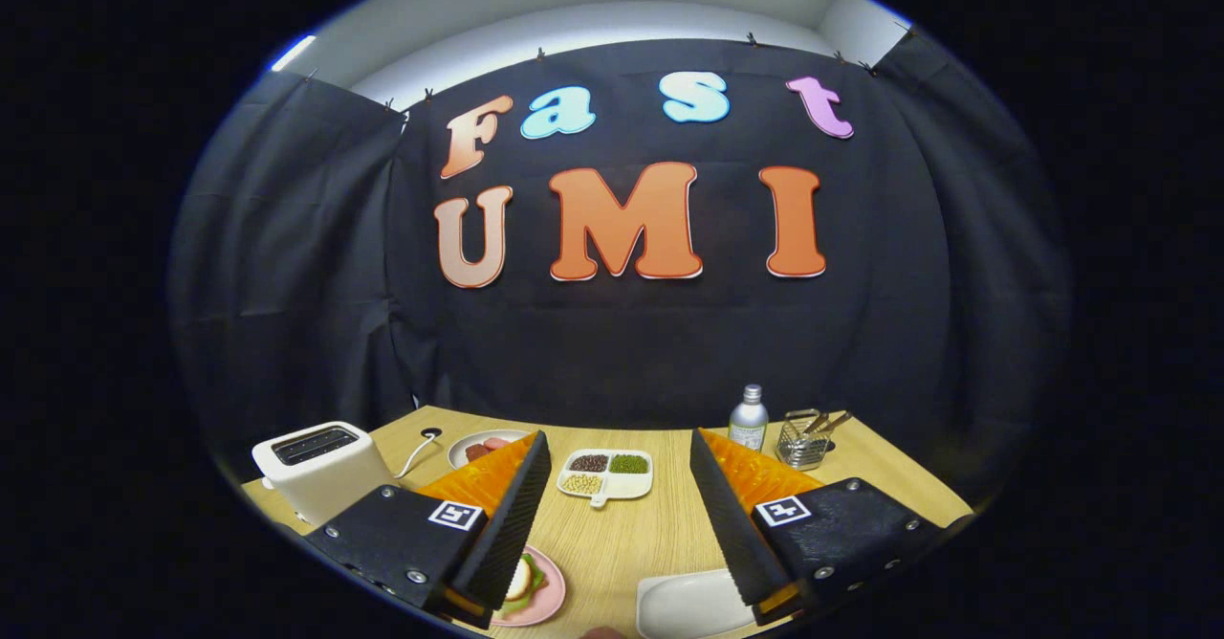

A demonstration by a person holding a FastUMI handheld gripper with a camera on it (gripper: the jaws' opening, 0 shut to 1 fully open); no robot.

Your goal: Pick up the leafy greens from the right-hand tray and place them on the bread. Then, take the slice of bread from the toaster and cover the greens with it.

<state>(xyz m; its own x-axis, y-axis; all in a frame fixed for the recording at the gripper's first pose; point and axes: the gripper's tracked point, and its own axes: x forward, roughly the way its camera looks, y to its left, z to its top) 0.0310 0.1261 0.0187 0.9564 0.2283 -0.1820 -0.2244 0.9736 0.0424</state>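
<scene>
Gripper spread wide, holding nothing. Greens already sandwiched in bread on pink plate, beside left finger. White tray right of plate. Divided dish of beans beyond plate; toaster far left. Wooden table, black cloth wall.

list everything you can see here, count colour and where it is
toaster: 1, white, far side of the table beyond the left finger, slots look empty
cord: 1, white, beside the toaster
sandwich: 1, bread over greens, on the pink plate by the left finger
white plate: 1, holds reddish pieces, behind the left finger
divided dish: 1, white, beans in three colours, ahead between the fingers
tray: 1, white, near the right finger
bottle: 1, silver, far right
wire basket: 1, metal, next to the bottle
table: 1, light wood
gripper: 1, black and orange fingers, wide apart, holding nothing
</scene>
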